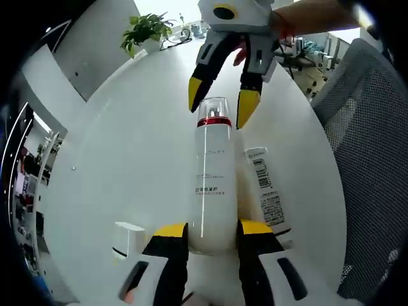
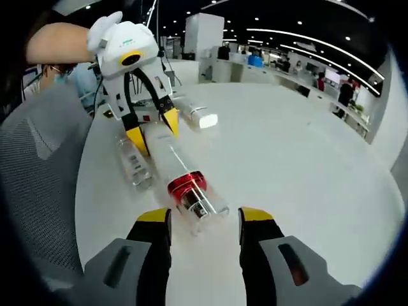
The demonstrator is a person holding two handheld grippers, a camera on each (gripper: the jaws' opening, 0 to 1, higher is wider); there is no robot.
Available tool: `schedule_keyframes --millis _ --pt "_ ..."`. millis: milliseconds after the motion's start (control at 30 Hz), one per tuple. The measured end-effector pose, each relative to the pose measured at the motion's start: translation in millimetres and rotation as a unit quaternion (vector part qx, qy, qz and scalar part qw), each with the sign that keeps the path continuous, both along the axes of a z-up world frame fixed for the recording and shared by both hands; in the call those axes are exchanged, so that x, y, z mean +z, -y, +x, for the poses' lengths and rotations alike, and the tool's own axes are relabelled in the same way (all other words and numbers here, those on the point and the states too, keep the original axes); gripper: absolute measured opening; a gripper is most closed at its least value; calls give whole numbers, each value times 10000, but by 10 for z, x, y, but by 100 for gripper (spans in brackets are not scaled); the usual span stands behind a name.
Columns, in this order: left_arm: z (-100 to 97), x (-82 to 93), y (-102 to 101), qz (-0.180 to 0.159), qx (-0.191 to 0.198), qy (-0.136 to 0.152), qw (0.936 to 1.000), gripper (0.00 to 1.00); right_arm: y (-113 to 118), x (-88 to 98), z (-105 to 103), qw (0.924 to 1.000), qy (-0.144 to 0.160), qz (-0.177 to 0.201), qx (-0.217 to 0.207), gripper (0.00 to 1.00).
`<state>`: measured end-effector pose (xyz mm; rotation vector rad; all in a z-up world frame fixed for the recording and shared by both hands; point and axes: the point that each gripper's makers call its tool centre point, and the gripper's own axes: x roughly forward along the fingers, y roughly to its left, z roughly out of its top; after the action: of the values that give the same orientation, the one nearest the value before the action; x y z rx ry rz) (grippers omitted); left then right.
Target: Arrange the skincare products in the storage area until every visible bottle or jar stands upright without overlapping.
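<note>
In the left gripper view, the tall white bottle with a red band and clear cap (image 1: 212,185) lay flat on the round white desk (image 1: 127,159). The left hand-held gripper (image 1: 213,231) had its yellow-tipped jaws against either side of the bottle's base, clamped on it. Just beside the bottle lay a slimmer clear tube with a barcode label (image 1: 266,191), also on its side. At the bottle's cap end the right hand-held gripper (image 1: 218,103) hung with its jaws spread wide on both sides of the cap, apart from it. A small white box (image 1: 127,237) stood near the left jaw, and a green potted plant (image 1: 145,30) sat at the desk's far edge.

In the right gripper view, the right hand-held gripper (image 2: 203,223) was open and held nothing, the bottle's cap (image 2: 194,194) just ahead of its jaws. The left hand-held gripper (image 2: 153,127) gripped the bottle's far end. The clear tube (image 2: 135,162) lay alongside, near a grey mesh chair (image 2: 38,172).
</note>
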<state>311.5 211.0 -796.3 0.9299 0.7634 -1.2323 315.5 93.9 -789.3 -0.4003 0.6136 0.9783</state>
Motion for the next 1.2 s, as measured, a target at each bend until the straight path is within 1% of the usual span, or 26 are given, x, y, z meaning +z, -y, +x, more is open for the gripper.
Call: schedule_keyframes --millis 33,67,100,133,167,233,300,367,433,500,533,567,600,633,733,833,933,1067,1200 --pt "-7 0 0 -4 -6 -11 10000 30 -1 -23 -11 10000 -23 -20 35 38" --pt "-22 -1 3 -11 -24 -12 10000 30 1 -73 -34 9998 -16 -120 142 36" --pt "-28 0 5 -20 -40 -6 10000 30 -108 -60 -111 9991 -178 235 301 34" --pt "-37 -2 8 -36 -28 -6 10000 30 -35 -82 -72 9996 -128 110 219 33" --pt "-37 -2 5 -49 -21 1 10000 30 -50 -69 -41 9997 -105 191 141 33" --pt "-37 -4 6 -93 17 1 10000 30 -56 -59 -31 9994 -10 303 145 33" --pt "-40 -2 6 -114 35 7 9999 30 -53 -52 -23 9991 -33 411 77 32" --pt "-37 -6 9 -128 54 5 9999 30 -58 -47 -16 9991 -27 421 65 32" --pt "-37 -7 10 -132 79 -5 9999 30 -56 -38 -7 9994 -95 335 24 32" --pt "-37 -9 11 -153 130 -22 9998 30 -42 -48 6 9997 -207 101 -40 31" --pt "-38 -8 11 -168 154 -24 9997 30 -16 -57 1 9993 -354 -83 -101 31" --pt "-36 -8 7 -194 183 -20 9996 30 -31 -47 2 9993 -310 -226 -6 31" --pt "-37 -8 6 -214 198 -15 9996 30 -27 -46 -5 9987 -369 -355 -6 30" --pt "-37 -8 1 -239 218 0 9995 30 -38 -31 3 9986 -393 -356 -12 30" --pt "-36 -8 -5 -289 327 4 9990 30 -32 46 26 9986 -373 -363 62 30" --pt "-34 -7 -16 -368 448 -13 9983 30 -54 116 24 9983 -294 -476 178 29" --pt "-26 -11 -34 -536 685 -61 9962 30 -72 249 16 9981 -236 -475 319 29" --pt "-24 -14 -52 -700 838 -63 9940 31 -120 410 -17 9977 -196 -425 498 28" --pt "-16 -20 -63 -811 1012 -167 9914 31 -214 594 -21 9970 -44 -364 680 28"
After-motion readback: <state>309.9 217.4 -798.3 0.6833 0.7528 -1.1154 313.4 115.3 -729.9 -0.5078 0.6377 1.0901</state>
